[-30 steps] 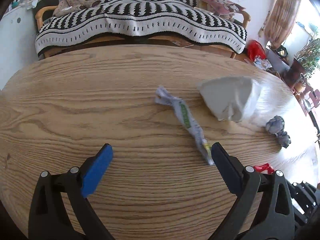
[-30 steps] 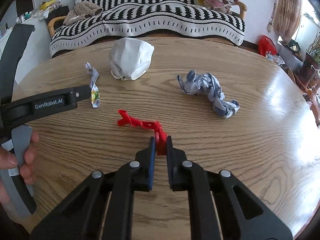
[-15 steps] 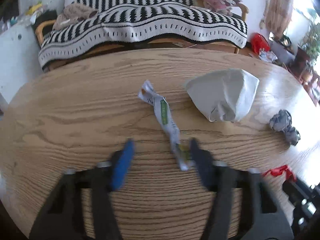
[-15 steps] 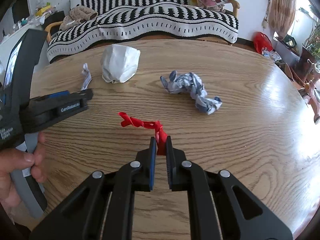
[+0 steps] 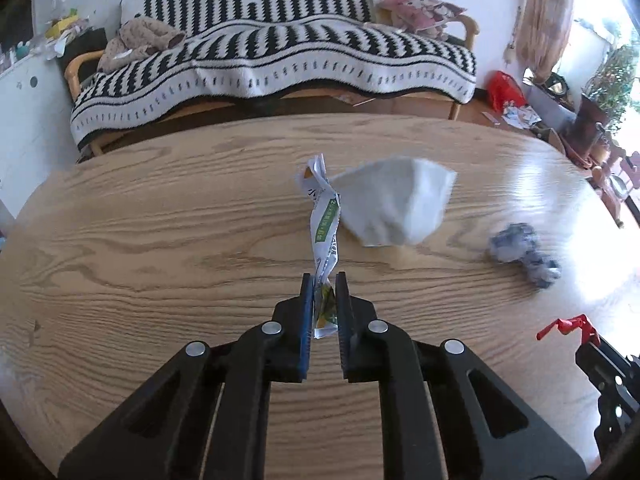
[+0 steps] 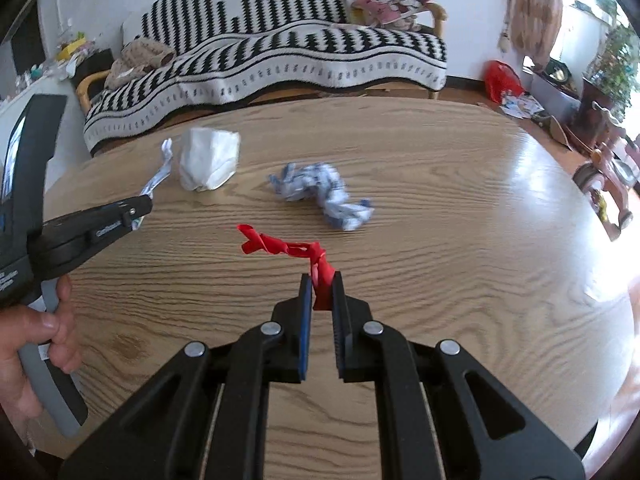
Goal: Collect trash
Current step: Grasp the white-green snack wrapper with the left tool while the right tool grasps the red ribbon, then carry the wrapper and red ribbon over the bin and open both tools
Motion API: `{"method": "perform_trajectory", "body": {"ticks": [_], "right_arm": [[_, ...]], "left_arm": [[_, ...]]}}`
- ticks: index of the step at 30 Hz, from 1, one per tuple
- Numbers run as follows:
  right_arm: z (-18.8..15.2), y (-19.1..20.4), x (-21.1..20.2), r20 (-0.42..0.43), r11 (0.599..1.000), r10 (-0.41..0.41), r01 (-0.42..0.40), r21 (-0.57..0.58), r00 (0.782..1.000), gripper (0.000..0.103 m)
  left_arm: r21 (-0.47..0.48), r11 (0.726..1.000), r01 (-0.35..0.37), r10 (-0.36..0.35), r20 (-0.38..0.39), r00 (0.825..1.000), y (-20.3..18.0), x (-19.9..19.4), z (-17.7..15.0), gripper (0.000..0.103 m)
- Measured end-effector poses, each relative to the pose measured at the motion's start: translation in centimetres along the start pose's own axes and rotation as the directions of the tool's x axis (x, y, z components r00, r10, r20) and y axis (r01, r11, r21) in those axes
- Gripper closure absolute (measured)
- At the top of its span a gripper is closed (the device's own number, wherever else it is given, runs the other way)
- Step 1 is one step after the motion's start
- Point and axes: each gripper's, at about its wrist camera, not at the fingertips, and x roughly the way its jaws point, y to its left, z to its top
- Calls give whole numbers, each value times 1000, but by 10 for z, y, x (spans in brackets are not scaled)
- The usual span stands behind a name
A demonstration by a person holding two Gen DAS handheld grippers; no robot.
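Your left gripper (image 5: 323,280) pinches the near end of the twisted white-and-green wrapper (image 5: 325,224) at frame centre, and the strip runs away from you over the wooden table (image 5: 160,240). Your right gripper (image 6: 320,280) is clamped on the near end of the red wrapper (image 6: 280,245), whose tail curls toward centre left.

Bare wood spreads left of the left gripper to the table's curved edge. The crumpled white paper (image 5: 396,204) sits just right of the green wrapper, and the blue-and-white wad (image 5: 524,250) lies farther right. Beyond the table's far edge stands the striped sofa (image 5: 280,52).

Only the right wrist view shows your hand (image 6: 36,336) on the left tool's handle at lower left. The left view catches the red wrapper at its lower right edge.
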Motion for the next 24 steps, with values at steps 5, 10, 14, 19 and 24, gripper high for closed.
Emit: {"method": "perform_trajectory", "body": {"ticks": [5,10,14,19,24], "right_arm": [[-7,-37,-25,26,998,-37,36,57,999,93],[-21,-79,-52,48,991,-84,78,107,995,93],[-36,-119,-77,60,981,-122,111,161,991,93],[-68,-182,-116,67,953,-198,176,246,978,93],[-108,-245,-154,57,905,-291,255,340,955,93]], "left_arm": [[50,998,46,-48,38,998,-35,-24,-1,93],[107,989,101,-108,62,992,-77,-45,-6,93],[146,976,164,-176,71,982,-116,-63,-13,93],[222,939,262,-282,62,957,-180,-86,-33,93],[307,883,355,-382,29,924,-249,-108,-63,93]]}}
